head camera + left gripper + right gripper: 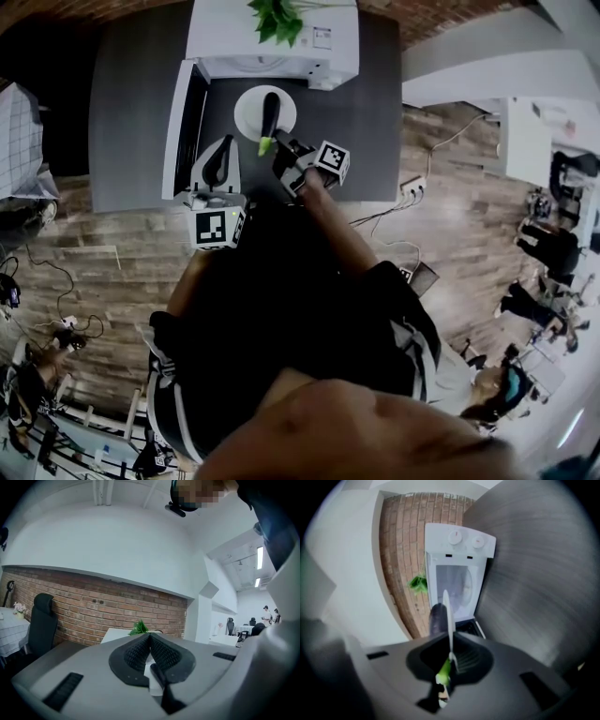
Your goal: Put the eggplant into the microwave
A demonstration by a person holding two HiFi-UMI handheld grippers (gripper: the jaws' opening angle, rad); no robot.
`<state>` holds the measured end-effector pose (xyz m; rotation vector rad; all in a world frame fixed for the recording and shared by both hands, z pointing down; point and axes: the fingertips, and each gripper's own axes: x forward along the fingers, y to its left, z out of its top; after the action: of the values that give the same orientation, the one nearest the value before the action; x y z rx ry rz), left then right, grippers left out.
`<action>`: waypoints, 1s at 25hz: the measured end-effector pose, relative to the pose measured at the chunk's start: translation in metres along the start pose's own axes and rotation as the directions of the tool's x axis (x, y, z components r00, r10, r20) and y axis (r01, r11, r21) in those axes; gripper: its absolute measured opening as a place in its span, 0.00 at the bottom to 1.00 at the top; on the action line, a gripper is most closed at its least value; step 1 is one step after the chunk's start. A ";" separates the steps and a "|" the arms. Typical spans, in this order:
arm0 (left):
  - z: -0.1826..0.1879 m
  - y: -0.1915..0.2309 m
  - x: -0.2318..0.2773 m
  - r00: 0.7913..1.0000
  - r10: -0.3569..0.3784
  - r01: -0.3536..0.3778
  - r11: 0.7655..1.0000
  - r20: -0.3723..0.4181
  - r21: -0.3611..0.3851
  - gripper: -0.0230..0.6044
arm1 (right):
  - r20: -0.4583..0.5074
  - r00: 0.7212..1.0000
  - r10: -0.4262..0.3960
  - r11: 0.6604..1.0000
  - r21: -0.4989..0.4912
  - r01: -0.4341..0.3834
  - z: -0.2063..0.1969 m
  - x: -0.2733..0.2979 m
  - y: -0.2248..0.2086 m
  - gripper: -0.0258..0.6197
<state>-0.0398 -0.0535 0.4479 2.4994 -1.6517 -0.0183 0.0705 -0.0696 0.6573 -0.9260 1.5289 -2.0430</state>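
Right gripper view, for starters: nearly shut with the right gripper point(451, 641), pinching the rim of the plate point(446, 606) seen edge-on. Eggplant point(437, 618) lying on that plate, green stem end right up against the fingers point(469, 658), dark body stretching away from them toward the open microwave point(459, 559). Not inside yet, sitting just in front of the opening. As for the left gripper point(150, 634), pressed fully together on nothing, off beside the swung-out door point(174, 131).
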 end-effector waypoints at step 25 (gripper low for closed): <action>0.000 0.036 0.036 1.000 -0.001 0.001 1.000 0.008 0.010 0.09 | 0.003 1.000 -0.020 1.000 0.023 0.019 0.044 0.081 -0.027 0.10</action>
<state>-0.0583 -0.1005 0.4548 2.5106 -1.6572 -0.0198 0.0483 -0.1458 0.7117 -0.9387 1.4974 -2.0671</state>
